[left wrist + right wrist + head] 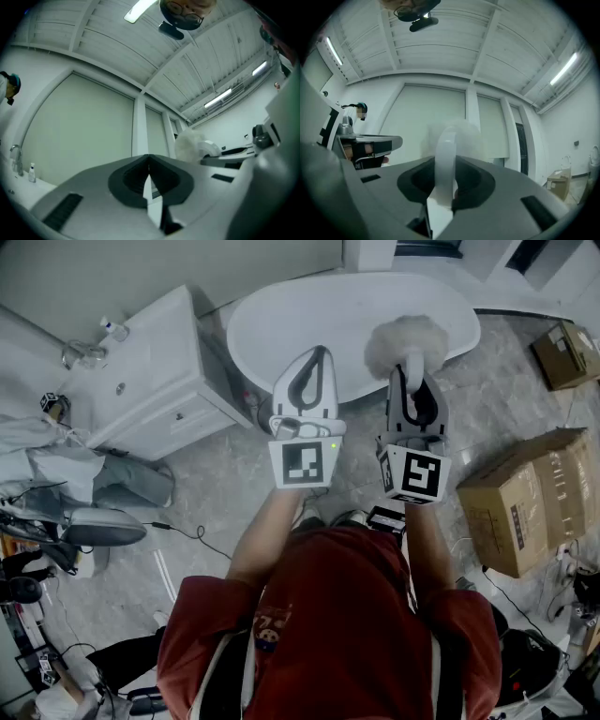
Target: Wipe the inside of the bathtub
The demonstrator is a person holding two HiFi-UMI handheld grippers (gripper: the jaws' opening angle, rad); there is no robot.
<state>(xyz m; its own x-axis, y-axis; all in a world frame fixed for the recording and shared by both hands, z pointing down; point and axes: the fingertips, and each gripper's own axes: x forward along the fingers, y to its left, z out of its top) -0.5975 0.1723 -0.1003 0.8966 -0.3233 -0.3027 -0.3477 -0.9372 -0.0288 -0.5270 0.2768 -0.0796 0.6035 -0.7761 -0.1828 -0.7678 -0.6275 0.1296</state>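
Note:
The white oval bathtub [281,320] lies ahead on the marble floor in the head view. Both grippers are held up in front of it, and their own views show the wall and ceiling. My right gripper [410,373] is shut on the white handle [445,159] of a fluffy pale duster [408,341], whose head [457,136] sticks out past the jaws. My left gripper [319,352] is beside it to the left, its jaws closed together with nothing between them [149,161]. The left gripper view shows the duster [190,145] at its right.
A white vanity cabinet [150,381] with a sink, a tap and a small bottle [114,329] stands left of the tub. Cardboard boxes [530,498] [567,352] sit to the right. Cables and clutter lie on the floor at the left.

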